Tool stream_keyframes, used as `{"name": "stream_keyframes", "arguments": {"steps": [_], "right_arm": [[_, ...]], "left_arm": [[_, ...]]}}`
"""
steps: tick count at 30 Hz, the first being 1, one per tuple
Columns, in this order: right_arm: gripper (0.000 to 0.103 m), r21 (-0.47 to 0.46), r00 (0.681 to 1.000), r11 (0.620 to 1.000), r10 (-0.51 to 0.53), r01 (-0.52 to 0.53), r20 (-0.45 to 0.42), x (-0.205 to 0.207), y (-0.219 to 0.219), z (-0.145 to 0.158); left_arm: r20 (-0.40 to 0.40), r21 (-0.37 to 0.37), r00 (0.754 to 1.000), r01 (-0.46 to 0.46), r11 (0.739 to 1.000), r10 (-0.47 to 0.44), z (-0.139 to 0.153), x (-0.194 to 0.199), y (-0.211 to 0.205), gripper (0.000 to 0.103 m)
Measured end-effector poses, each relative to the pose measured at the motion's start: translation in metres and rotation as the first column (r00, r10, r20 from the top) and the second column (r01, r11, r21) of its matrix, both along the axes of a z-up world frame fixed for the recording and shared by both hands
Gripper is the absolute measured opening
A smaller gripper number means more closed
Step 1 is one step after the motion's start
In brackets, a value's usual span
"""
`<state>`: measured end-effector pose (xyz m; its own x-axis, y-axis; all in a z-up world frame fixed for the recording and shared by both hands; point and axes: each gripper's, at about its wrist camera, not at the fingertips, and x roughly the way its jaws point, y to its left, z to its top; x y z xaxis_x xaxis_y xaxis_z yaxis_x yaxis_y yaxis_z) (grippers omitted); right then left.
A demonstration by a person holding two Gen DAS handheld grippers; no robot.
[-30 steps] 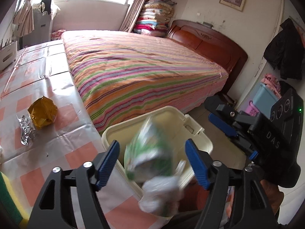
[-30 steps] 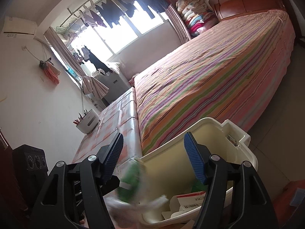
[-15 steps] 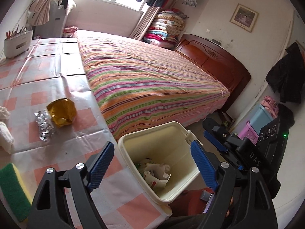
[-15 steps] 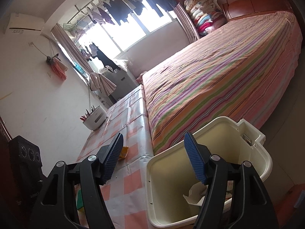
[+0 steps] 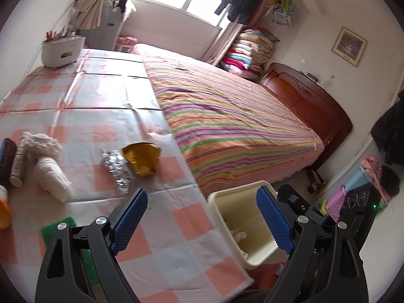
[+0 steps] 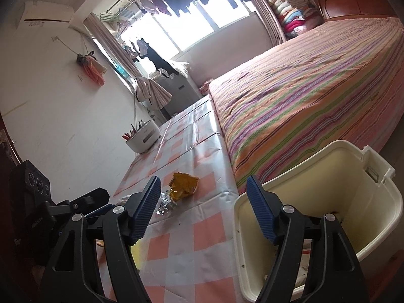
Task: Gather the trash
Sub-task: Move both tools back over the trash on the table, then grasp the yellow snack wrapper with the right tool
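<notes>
With both the left gripper (image 5: 202,210) and right gripper (image 6: 203,200) wide and empty, the left's jaws having just been opening, the yellow wrapper (image 5: 141,159) on the table (image 5: 83,116), judged light and crinkly, is best pinched across its crumpled middle.

My right arm covers the bin's (image 6: 373,217) lower inside at lower right, so what lies there I cannot tell. In my left view a pale scrap (image 5: 238,234) in the bin is too small to name. My left arm hides most of the sponge (image 5: 56,227). The orange cap (image 5: 3,213) and dark tube (image 5: 6,156) are cut off at the left edge.
</notes>
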<state>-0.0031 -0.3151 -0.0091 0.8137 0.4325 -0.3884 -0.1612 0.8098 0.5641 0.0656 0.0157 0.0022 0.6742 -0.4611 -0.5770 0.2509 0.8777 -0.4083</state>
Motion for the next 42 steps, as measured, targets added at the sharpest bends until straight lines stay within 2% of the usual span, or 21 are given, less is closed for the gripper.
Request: {"name": "stream_keyframes", "arguments": {"steps": [7,15,19,22,30,36,42], "right_arm": [[0.069,-0.034,0.998,0.997,0.063,-0.063,-0.003,0.009,0.032,0.000],[0.072,-0.069,0.992,0.990,0.126,-0.127,-0.011,0.017,0.067,-0.001],[0.072,-0.104,0.987,0.982,0.157,-0.158,-0.013,0.021,0.085,-0.002],[0.072,-0.135,0.982,0.973,0.186,-0.187,-0.021,0.031,0.101,-0.001],[0.072,-0.243,0.974,0.944,0.212,-0.225,-0.077,0.078,0.140,-0.004],[0.072,-0.273,0.971,0.938,0.171,-0.212,-0.165,0.116,0.153,-0.026],[0.072,-0.316,0.971,0.931,0.120,-0.183,-0.209,0.149,0.159,-0.039]], "left_arm": [[-0.028,0.066,0.987,-0.156,0.986,0.158,-0.003,0.007,0.050,0.085],[-0.047,0.131,0.945,-0.315,0.940,0.324,-0.001,0.008,0.116,0.085],[-0.051,0.181,0.924,-0.364,0.914,0.378,-0.004,0.009,0.137,0.085],[-0.071,0.197,0.915,-0.377,0.905,0.396,-0.008,0.009,0.148,0.085],[-0.096,0.169,0.904,-0.397,0.902,0.416,-0.007,0.003,0.166,0.085],[-0.100,0.175,0.892,-0.420,0.891,0.440,-0.009,-0.001,0.180,0.085],[-0.129,0.169,0.871,-0.452,0.876,0.474,-0.017,-0.005,0.200,0.085]]}}
